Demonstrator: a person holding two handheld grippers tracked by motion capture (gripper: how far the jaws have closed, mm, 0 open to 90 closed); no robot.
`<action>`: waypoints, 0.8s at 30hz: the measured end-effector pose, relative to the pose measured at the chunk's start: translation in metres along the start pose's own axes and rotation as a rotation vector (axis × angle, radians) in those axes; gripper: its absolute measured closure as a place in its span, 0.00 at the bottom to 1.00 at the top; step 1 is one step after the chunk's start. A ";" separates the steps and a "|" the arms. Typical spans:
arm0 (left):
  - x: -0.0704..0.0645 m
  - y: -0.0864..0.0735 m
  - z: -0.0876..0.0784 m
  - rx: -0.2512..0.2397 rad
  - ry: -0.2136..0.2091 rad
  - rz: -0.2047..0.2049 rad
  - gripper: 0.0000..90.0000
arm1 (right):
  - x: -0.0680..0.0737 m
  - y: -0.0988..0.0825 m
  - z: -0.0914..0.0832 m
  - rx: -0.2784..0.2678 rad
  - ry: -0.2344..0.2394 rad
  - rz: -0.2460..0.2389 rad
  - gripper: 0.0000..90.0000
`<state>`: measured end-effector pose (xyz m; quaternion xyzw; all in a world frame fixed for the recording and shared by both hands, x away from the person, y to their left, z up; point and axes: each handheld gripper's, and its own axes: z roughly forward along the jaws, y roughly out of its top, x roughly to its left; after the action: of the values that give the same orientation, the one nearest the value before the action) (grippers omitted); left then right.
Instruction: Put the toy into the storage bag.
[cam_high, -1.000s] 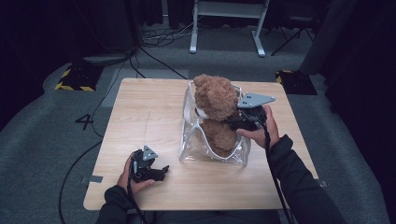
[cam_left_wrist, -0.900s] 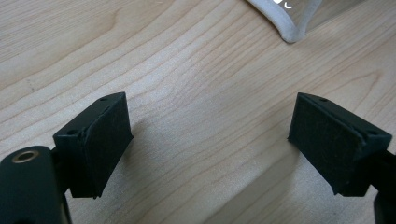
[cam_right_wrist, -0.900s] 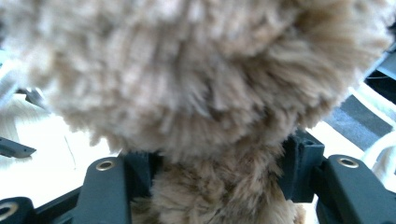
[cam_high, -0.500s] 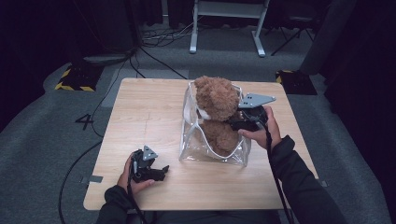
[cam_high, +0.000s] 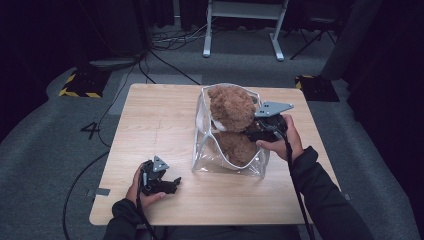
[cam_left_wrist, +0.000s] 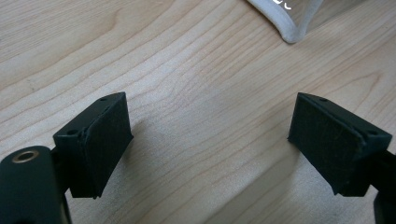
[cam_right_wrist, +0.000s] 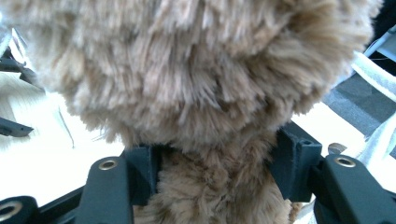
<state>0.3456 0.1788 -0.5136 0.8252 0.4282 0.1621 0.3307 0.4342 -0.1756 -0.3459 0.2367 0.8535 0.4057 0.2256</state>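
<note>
A brown teddy bear stands upright in a clear plastic bag with white trim, on the wooden table; its head rises above the bag's mouth. My right gripper comes in from the right and is shut on the bear at the neck. In the right gripper view the bear's fur bulges between both pads of that gripper. My left gripper rests near the table's front left, open, with bare wood between its fingers. A corner of the bag's white trim lies beyond it.
Beyond the table's far edge are a metal stand's legs and cables on the grey floor. Yellow-and-black striped blocks sit at the back left and back right. The table's left half is bare wood.
</note>
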 end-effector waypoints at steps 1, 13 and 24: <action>0.000 0.000 0.000 0.001 0.000 0.001 0.14 | 0.000 0.000 0.000 0.001 0.000 0.001 0.48; 0.000 0.000 0.000 0.000 0.000 0.000 0.14 | 0.001 -0.003 -0.006 -0.032 0.005 0.001 0.52; 0.000 0.000 0.000 0.000 -0.001 -0.002 0.14 | 0.001 -0.002 -0.008 -0.049 0.005 0.008 0.55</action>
<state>0.3456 0.1787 -0.5137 0.8247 0.4292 0.1615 0.3310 0.4283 -0.1809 -0.3436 0.2337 0.8429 0.4280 0.2276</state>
